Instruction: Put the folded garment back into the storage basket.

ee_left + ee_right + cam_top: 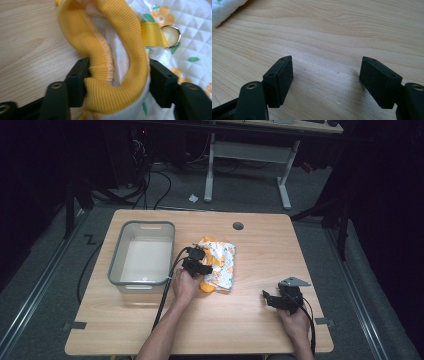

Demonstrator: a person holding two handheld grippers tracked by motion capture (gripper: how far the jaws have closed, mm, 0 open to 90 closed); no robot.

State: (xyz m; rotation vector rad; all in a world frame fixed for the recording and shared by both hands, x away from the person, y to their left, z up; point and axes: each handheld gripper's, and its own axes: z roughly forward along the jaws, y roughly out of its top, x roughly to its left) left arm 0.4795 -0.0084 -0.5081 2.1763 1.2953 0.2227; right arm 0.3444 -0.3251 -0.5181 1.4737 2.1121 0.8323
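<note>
Yellow ribbed cuff [120,72] of a small quilted garment [219,262] sits between the 2 jaws of the left gripper [199,266], and both jaws press against the fabric from each side, so the gripper is pinching this cuff. In the left gripper view the cuff fills the middle of the frame, and a metal ring [171,35] on a yellow strap [151,33] lies in the upper right, on the white cloth with flower print. In the high view the garment lies near the centre of the wooden table [250,320], just right of a grey plastic bin [142,252]. The right gripper [284,298] rests low on the table at the lower right of the high view, well apart from the garment, with its jaws spread wide over bare wood and holding nothing.
</note>
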